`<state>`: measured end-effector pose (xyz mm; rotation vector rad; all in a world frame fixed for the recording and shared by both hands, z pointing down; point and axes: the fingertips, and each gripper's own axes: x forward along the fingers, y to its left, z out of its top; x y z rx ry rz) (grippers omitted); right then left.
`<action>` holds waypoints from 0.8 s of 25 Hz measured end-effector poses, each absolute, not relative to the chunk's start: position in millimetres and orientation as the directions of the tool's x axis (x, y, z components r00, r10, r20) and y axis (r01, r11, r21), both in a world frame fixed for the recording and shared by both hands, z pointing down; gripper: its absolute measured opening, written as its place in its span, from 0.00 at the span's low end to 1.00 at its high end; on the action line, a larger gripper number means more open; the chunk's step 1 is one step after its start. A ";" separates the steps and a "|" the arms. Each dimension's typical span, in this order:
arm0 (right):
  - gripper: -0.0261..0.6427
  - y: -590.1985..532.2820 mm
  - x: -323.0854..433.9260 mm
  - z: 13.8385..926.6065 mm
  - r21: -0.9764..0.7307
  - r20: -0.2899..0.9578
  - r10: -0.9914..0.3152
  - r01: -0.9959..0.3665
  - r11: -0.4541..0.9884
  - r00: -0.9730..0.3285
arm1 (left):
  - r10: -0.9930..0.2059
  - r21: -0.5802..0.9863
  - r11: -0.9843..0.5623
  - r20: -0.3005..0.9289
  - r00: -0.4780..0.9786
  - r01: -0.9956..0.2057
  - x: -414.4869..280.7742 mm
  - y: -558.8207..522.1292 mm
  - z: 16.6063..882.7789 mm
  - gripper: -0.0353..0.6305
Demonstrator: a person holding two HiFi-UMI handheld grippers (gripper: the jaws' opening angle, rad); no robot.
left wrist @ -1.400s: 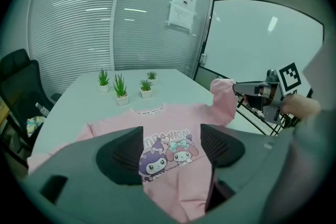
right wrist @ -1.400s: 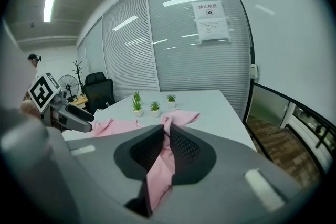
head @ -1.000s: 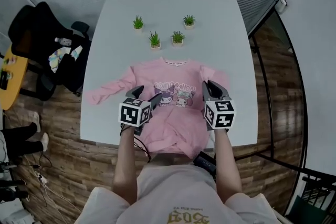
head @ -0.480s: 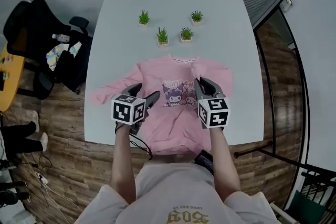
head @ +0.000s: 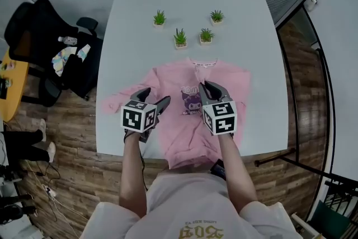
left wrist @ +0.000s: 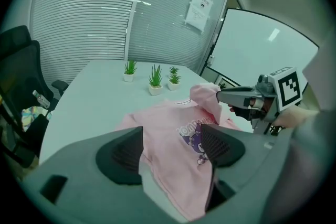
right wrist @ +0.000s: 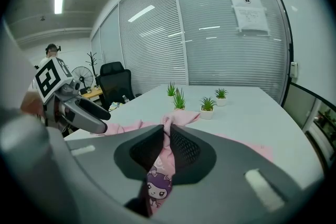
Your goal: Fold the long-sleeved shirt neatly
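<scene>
A pink long-sleeved shirt [head: 184, 131] with a cartoon print lies front up on the white table [head: 140, 14], its hem hanging over the near edge. My right gripper [head: 210, 87] is shut on a bunch of the shirt's right sleeve, held raised above the chest print. In the right gripper view the fabric [right wrist: 167, 128] is pinched between the pads. The left gripper view shows the right gripper [left wrist: 220, 96] holding that pink bunch. My left gripper [head: 155, 99] hovers over the shirt's left side, jaws apart, with the shirt [left wrist: 168, 134] showing below them. The left sleeve [head: 114, 102] stretches out to the left.
Several small potted plants [head: 180, 37] stand on the table beyond the collar. A black chair [head: 45, 36] with items on it is off the table's left side. Glass walls with blinds [right wrist: 220, 50] enclose the room. A black cable [head: 146, 157] hangs by the near edge.
My right gripper has carried the pinched sleeve leftward over the shirt's chest. My left gripper has also shifted left, toward the left sleeve. The head view has shifted.
</scene>
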<state>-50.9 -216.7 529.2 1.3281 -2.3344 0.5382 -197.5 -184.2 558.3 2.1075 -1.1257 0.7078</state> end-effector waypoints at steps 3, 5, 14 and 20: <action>0.11 -218.5 -62.2 532.0 -0.123 0.521 -0.710 -0.864 0.488 -0.474 | -0.520 0.287 -0.428 0.697 0.493 -0.857 -199.2 -187.6 563.2 0.58; 0.12 -219.5 -69.7 535.2 -0.118 0.524 -0.705 -0.860 0.496 -0.478 | -0.517 0.294 -0.425 0.697 0.497 -0.856 -201.1 -188.6 566.9 0.58; 0.12 -218.3 -108.4 568.2 -0.036 0.555 -0.665 -0.814 0.580 -0.499 | -0.514 0.320 -0.392 0.702 0.494 -0.862 -216.2 -191.3 583.9 0.58; 0.13 -210.8 -119.3 625.6 0.029 0.677 -0.582 -0.775 0.632 -0.449 | -0.494 0.339 -0.372 0.716 0.493 -0.864 -220.2 -190.4 600.5 0.58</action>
